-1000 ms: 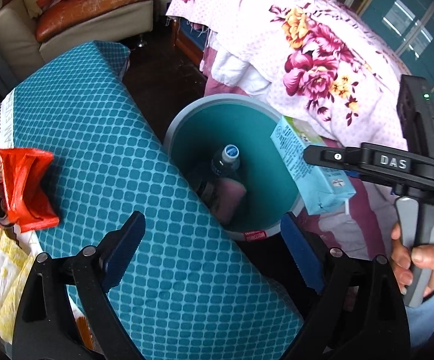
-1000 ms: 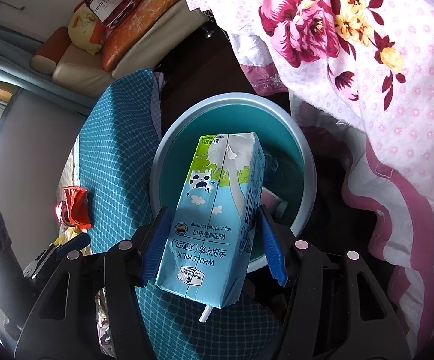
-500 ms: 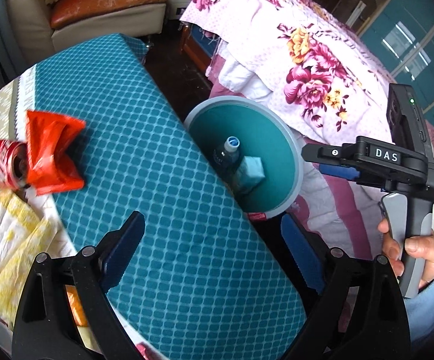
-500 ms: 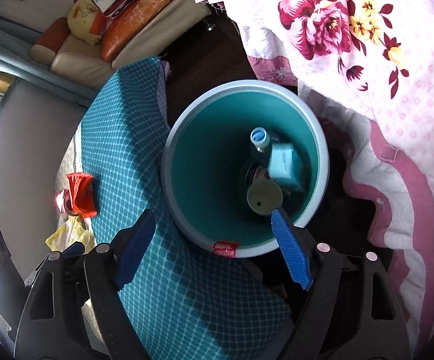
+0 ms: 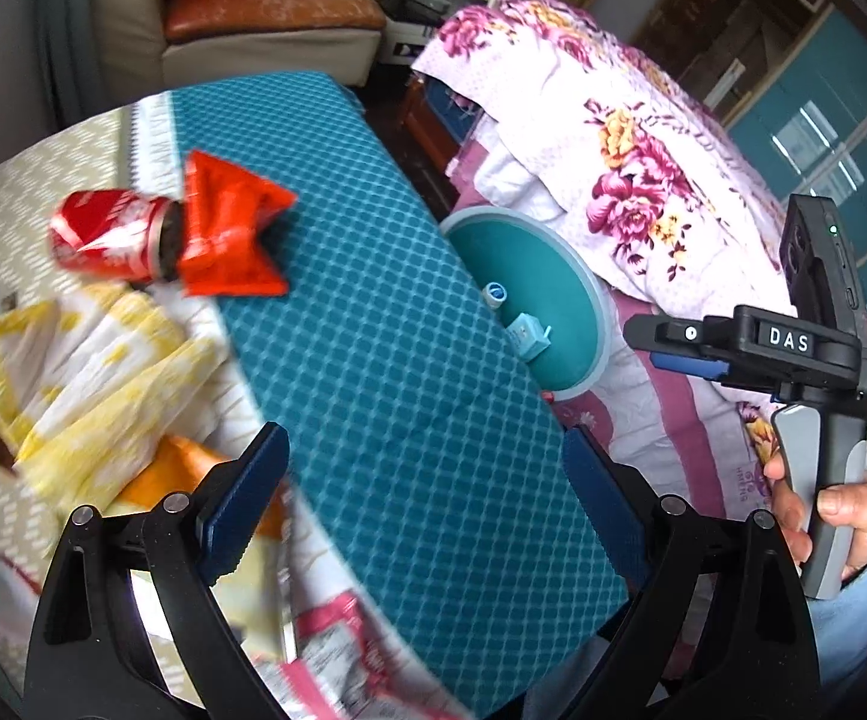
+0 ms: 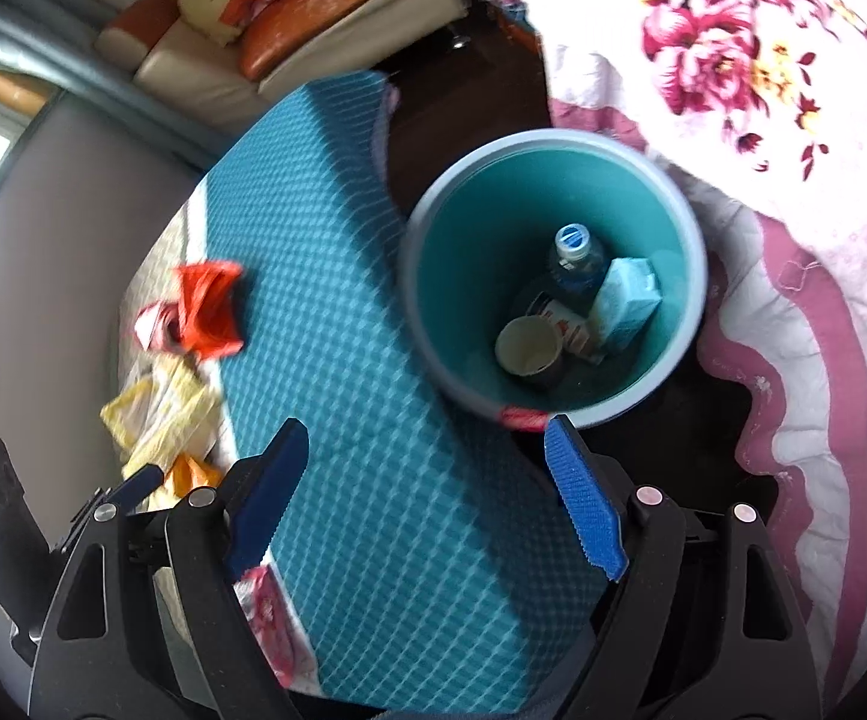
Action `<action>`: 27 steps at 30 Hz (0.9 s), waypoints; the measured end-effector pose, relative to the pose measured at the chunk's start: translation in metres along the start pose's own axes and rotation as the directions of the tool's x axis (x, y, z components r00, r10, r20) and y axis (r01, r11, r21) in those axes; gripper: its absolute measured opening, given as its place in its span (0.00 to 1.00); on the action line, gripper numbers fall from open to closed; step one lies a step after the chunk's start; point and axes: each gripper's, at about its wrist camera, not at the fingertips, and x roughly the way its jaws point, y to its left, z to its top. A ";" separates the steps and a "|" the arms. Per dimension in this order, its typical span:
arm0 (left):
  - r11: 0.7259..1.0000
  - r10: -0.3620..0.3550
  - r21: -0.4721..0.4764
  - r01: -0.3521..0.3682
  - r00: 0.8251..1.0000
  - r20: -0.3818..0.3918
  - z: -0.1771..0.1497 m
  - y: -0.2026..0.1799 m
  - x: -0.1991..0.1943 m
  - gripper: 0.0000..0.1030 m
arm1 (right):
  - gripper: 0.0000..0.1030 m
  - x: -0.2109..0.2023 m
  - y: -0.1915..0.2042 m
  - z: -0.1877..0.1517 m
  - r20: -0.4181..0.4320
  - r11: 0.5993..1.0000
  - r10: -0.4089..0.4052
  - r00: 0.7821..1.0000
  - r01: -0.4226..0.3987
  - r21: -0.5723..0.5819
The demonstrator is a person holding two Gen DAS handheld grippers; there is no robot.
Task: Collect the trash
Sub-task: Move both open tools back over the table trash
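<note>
Now binned: milk carton (image 6: 624, 306) inside teal bin (image 6: 427, 300) ahead of right gripper (image 6: 427, 507), released, jaws wide and empty; left gripper (image 5: 427, 507) likewise wide, nothing held; red can (image 5: 106, 237) and wrappers (image 5: 85, 372) ahead-left, uncollected.

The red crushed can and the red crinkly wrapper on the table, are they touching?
Touching. The left wrist view shows the red crushed can with its end tucked against the red crinkly wrapper, no gap between them.

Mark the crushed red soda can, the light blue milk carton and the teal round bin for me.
crushed red soda can (image 5: 103, 234), left wrist view, on its dented side.
light blue milk carton (image 6: 625, 303), right wrist view, on its side panel.
teal round bin (image 6: 469, 252), right wrist view, on its inner wall.
</note>
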 end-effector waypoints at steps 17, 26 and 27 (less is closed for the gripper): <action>0.970 0.096 -0.230 -0.081 0.994 0.051 -0.088 0.124 -0.065 0.90 | 0.81 0.067 0.143 -0.104 -0.276 0.938 -0.052 0.960 -0.048 -0.343; 0.943 0.107 -0.321 -0.083 0.993 0.056 -0.122 0.164 -0.076 0.90 | 0.81 0.101 0.164 -0.145 -0.371 0.925 -0.086 0.925 -0.064 -0.374; 0.941 0.113 -0.326 -0.089 0.992 0.056 -0.125 0.167 -0.077 0.90 | 0.81 0.104 0.165 -0.149 -0.377 0.924 -0.090 0.922 -0.064 -0.377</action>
